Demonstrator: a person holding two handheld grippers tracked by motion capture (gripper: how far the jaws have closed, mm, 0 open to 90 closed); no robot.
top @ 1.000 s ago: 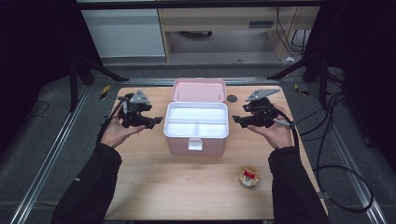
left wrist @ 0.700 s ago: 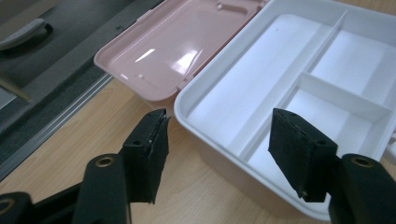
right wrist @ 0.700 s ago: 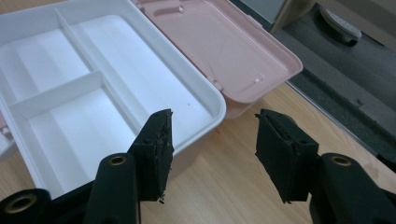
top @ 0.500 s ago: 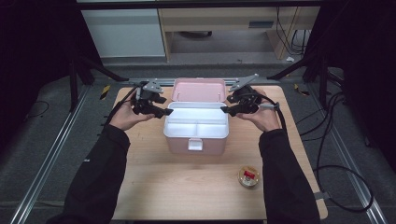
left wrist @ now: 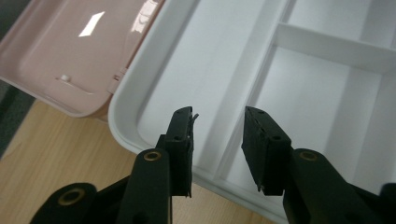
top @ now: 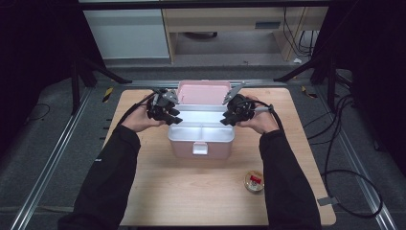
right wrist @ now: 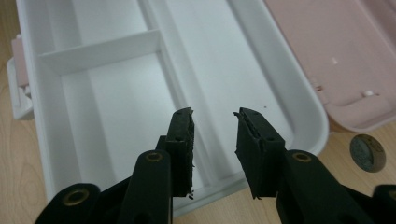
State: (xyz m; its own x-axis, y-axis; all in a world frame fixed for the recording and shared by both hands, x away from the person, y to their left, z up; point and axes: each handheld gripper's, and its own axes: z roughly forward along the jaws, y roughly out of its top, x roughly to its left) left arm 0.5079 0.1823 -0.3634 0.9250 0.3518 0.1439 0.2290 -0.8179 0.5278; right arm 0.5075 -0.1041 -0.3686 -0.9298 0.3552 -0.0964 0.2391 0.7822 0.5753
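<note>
Wooden table (top: 158, 191) is standing on a dark grey floor, with pale cabinets at the top of the high view and black cables running down the right edge. At the middle of that view a pink box (top: 201, 145) is sitting open, its pink lid (top: 203, 92) lying back toward the top of the frame and its white tray (top: 201, 130) showing a long channel and divided compartments. Both forearms in black sleeves are coming up from the bottom edge and bending inward, so the two hands are facing each other across the tray. The left gripper (top: 173, 118) is hanging at the upper left corner of the box, and the right gripper (top: 226, 120) at the upper right corner. In the left gripper view the left gripper (left wrist: 218, 140) is holding its jaws apart with nothing between them, above the tray's dividing wall (left wrist: 243, 116) near the rim. In the right gripper view the right gripper (right wrist: 214, 140) is also keeping its jaws apart and empty, over the long channel near the rim. A dark round disc (right wrist: 367, 152) is lying on the wood just beside the lid, at the lower right of that view. A small round tin (top: 253, 181) with a red mark is resting at the lower right of the high view, well apart from the box.
</note>
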